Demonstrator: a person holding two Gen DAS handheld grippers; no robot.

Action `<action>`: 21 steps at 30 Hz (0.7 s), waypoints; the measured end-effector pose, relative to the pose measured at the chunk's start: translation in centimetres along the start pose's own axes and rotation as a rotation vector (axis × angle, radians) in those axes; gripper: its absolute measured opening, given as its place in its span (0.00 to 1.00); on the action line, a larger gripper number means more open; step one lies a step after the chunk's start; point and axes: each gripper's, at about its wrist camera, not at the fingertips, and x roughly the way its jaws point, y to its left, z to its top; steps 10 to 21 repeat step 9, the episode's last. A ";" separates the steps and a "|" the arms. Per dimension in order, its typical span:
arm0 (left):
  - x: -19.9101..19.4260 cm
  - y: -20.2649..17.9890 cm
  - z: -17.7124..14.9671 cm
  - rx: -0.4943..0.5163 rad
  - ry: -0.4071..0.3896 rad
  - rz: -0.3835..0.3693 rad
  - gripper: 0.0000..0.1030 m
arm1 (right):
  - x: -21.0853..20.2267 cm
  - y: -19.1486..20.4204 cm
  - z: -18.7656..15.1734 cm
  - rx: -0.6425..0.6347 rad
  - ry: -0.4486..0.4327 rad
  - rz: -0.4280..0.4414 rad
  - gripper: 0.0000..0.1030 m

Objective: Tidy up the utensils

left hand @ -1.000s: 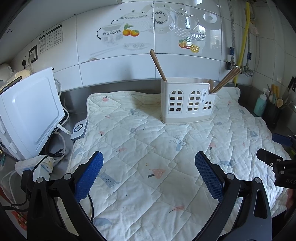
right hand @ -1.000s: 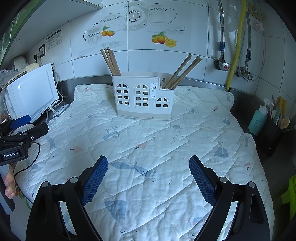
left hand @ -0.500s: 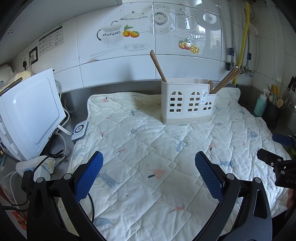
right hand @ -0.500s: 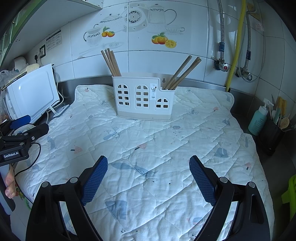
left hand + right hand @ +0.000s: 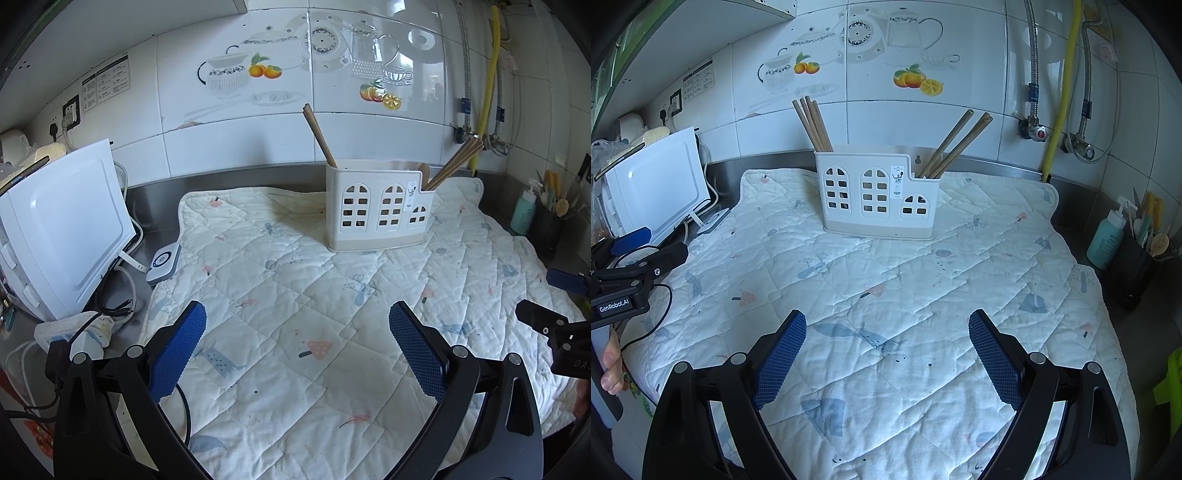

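Caddy [image 5: 877, 195] upright on quilt [image 5: 886, 295], toward far edge, near tiled wall [image 5: 960, 122]. White plastic body, arched window cut-outs on front face, lower step at right end. Small label on front between middle window and step.

Left chopsticks [image 5: 812, 123]: bundle standing in tall left compartment, tilted left, tips above rim. Right chopsticks [image 5: 955, 144]: bundle standing in low right compartment, tilted right. Exact count of sticks in either bundle not readable. From left wrist view, same caddy [image 5: 380, 206] right of centre, left bundle [image 5: 319, 136] seen as single stick, right bundle [image 5: 456, 164] fanned toward pipes.

Left gripper [image 5: 295, 332]: jaws wide apart, blue pads facing each other, nothing between them; quilt [image 5: 295, 280] visible through gap. Positioned over near part of quilt, well apart from caddy.

Right gripper [image 5: 886, 343]: jaws wide apart, nothing between pads. Positioned over near part of quilt, well apart from caddy.

Each gripper visible at edge of other camera: left gripper body [image 5: 631, 273] at left margin, with fingers [image 5: 611, 363] of person below; right gripper body [image 5: 554, 328] at right margin.

White appliance [image 5: 62, 236] left of quilt, cables beside. Teal bottle [image 5: 1106, 236] and dark holder [image 5: 1137, 269] with tools right of quilt. Quilt surface free of loose utensils.
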 end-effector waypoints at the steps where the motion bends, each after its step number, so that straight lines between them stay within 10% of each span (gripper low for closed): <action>1: 0.0 0.0 0.0 0.000 0.001 -0.001 0.95 | 0.0 0.0 0.0 0.000 0.000 0.000 0.84; 21: 0.3 0.0 0.0 -0.010 0.017 -0.006 0.95 | 0.0 0.0 -0.1 -0.002 0.000 0.000 0.84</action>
